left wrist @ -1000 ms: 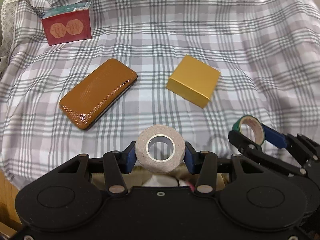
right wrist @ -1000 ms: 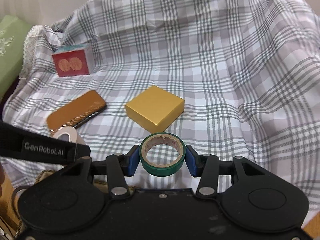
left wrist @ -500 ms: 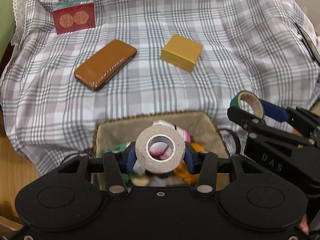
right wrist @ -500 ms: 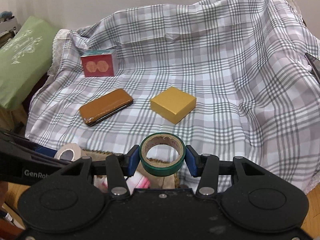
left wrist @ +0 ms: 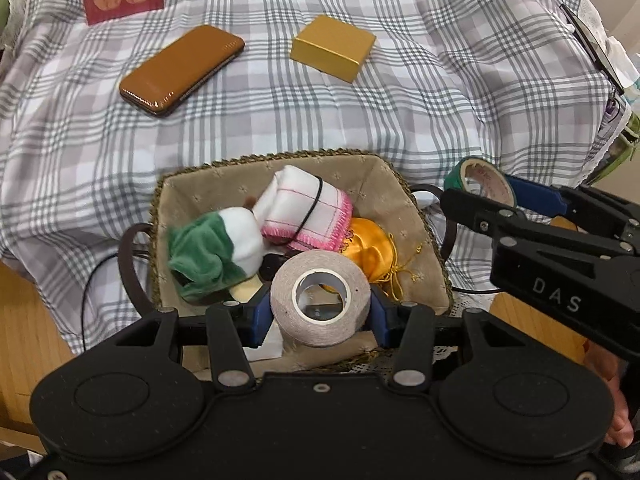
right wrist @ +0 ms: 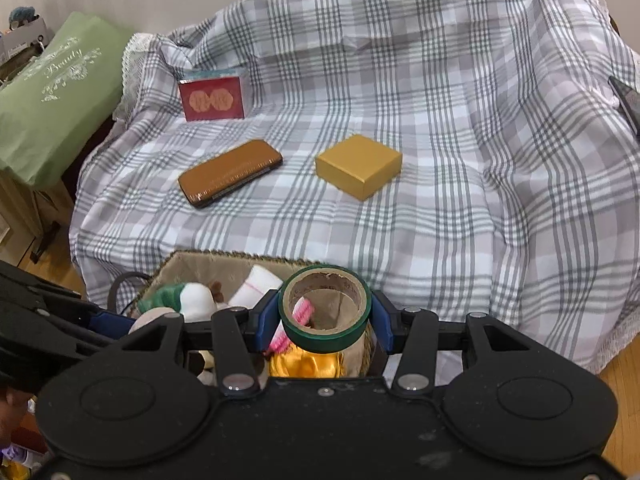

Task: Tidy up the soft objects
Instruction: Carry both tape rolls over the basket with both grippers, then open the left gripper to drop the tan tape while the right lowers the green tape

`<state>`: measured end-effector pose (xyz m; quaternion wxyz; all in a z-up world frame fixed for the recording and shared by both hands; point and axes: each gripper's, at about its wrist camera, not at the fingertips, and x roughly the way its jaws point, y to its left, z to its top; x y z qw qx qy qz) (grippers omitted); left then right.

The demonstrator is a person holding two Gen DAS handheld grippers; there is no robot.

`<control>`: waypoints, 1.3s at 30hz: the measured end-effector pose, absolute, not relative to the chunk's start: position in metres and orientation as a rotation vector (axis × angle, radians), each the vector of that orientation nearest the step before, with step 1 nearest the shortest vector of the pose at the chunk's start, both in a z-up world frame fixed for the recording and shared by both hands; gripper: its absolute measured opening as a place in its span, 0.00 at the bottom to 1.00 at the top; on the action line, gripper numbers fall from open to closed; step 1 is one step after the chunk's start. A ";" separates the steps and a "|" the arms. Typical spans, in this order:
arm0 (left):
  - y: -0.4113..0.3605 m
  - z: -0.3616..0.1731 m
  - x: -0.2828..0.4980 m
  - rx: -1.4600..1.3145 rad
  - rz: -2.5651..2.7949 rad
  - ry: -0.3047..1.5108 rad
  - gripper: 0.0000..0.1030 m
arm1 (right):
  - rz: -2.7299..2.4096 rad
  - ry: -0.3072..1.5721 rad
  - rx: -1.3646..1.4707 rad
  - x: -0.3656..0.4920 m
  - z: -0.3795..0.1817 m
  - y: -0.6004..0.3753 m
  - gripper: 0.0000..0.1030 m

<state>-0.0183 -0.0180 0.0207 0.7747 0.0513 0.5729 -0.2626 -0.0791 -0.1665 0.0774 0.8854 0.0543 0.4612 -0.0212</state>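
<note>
You're over the lined basket [left wrist: 416, 216] at the plaid cover's [right wrist: 460, 220] front edge, left gripper [left wrist: 320, 306] clamped on the beige tape roll [left wrist: 320, 298], right gripper [right wrist: 325, 316] clamped on the green tape roll [right wrist: 325, 310]. Let go off-centre and either roll could bounce off the plush toy [left wrist: 214, 250] or folded cloth [left wrist: 306, 210] and tip out. The basket's near rim sits hidden behind your grippers, so clearance there is hard to judge.

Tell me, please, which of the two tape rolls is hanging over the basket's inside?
The beige tape roll in the left gripper; the green tape roll hangs outside the basket rim.
</note>
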 end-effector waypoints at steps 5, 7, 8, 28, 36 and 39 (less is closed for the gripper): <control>-0.020 0.018 -0.015 0.096 -0.571 1.244 0.46 | -0.052 0.995 0.118 -0.077 0.071 -0.166 0.45; -0.020 0.017 -0.014 0.095 -0.572 1.244 0.47 | -0.053 1.001 0.117 -0.076 0.070 -0.165 0.45; -0.019 0.016 -0.014 0.098 -0.574 1.243 0.48 | -0.053 1.002 0.118 -0.076 0.070 -0.165 0.45; -0.003 0.015 -0.015 0.162 -0.417 1.188 0.66 | -0.005 1.026 0.107 -0.070 0.067 -0.150 0.45; 0.004 0.008 -0.017 0.163 -0.361 1.218 0.66 | 0.030 1.022 0.100 -0.072 0.069 -0.141 0.46; 0.006 0.008 -0.020 0.167 -0.349 1.215 0.66 | 0.045 1.028 0.101 -0.073 0.068 -0.139 0.47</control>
